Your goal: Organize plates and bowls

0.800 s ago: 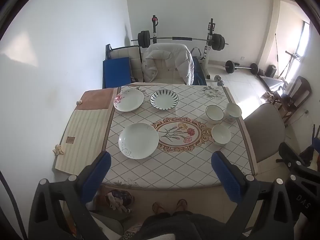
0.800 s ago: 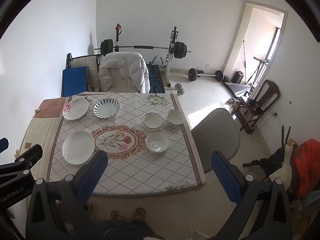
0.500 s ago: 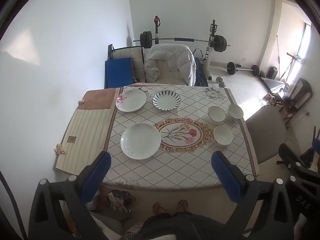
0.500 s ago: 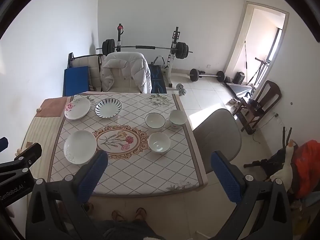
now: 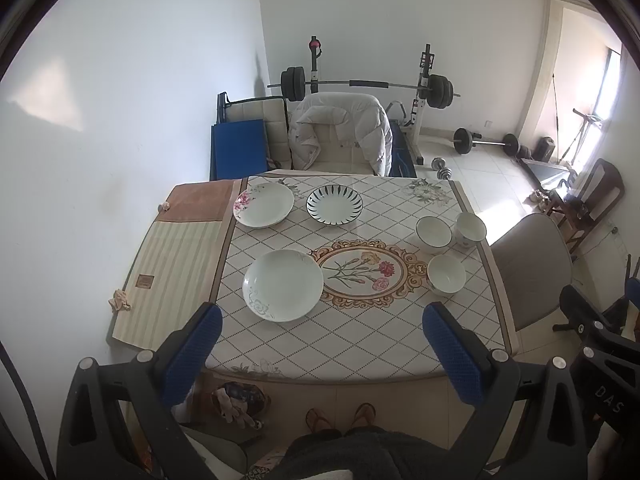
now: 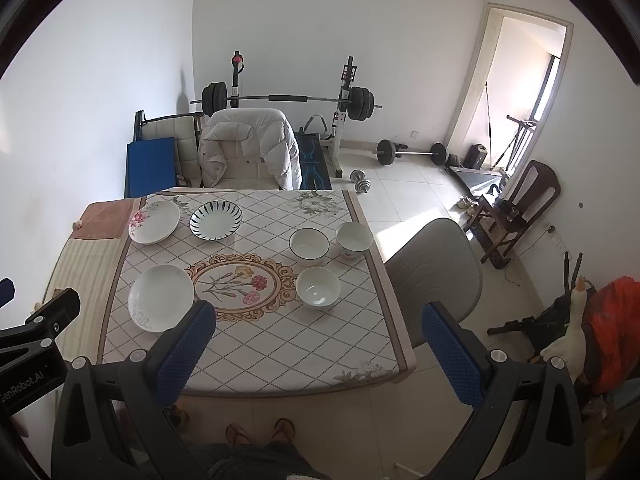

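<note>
On the patterned table (image 5: 360,340) lie three plates: a plain white one (image 5: 283,285) near the front left, a rose-printed one (image 5: 264,204) at the back left, and a black-striped one (image 5: 334,204) beside it. Three white bowls (image 5: 446,274) (image 5: 434,231) (image 5: 470,229) cluster at the right edge. The same plates (image 6: 161,297) and bowls (image 6: 318,287) show in the right wrist view. My left gripper (image 5: 322,334) hangs open above the table's front edge, holding nothing. My right gripper (image 6: 320,334) is open too, high over the front right corner.
A grey chair (image 5: 532,268) stands at the table's right side, and a chair draped with a white coat (image 5: 340,132) at the far end. A striped mat (image 5: 172,264) lies left of the table. Weight bench, barbells and dumbbells fill the back floor. A person's feet (image 5: 340,418) stand below.
Both grippers have drifted slightly, so the table sits a little lower and more to the right in each view. Plates and bowls have not moved; the jaws stay wide.
</note>
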Action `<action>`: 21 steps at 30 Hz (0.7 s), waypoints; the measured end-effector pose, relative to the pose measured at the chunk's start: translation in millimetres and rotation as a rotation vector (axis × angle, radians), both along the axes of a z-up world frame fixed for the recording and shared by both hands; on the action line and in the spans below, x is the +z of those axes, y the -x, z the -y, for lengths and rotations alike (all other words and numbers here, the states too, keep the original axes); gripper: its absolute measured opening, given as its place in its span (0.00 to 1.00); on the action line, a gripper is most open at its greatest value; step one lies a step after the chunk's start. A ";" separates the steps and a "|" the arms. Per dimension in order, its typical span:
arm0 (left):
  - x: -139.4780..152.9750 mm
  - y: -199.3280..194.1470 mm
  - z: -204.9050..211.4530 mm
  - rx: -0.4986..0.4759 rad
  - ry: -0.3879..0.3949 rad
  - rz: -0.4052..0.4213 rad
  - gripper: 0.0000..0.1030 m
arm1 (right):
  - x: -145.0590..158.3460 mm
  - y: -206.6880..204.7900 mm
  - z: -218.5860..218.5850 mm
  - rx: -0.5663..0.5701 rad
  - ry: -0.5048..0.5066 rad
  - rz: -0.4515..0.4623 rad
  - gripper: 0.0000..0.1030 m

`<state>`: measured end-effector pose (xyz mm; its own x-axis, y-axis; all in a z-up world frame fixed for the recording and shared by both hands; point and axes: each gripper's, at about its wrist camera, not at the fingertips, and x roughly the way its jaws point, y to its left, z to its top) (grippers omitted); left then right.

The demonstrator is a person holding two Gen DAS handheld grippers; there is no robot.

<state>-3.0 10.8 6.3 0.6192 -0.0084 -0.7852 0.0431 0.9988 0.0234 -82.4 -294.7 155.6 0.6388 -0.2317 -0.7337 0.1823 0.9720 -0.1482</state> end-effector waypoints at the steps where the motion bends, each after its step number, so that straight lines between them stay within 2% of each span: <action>1: 0.5 -0.1 -0.8 0.000 0.001 0.000 0.99 | 0.2 0.2 -0.5 0.001 0.002 0.001 1.00; 21: -0.7 0.0 2.8 0.007 0.006 0.010 0.99 | 3.9 -1.0 -5.9 0.005 0.021 0.007 1.00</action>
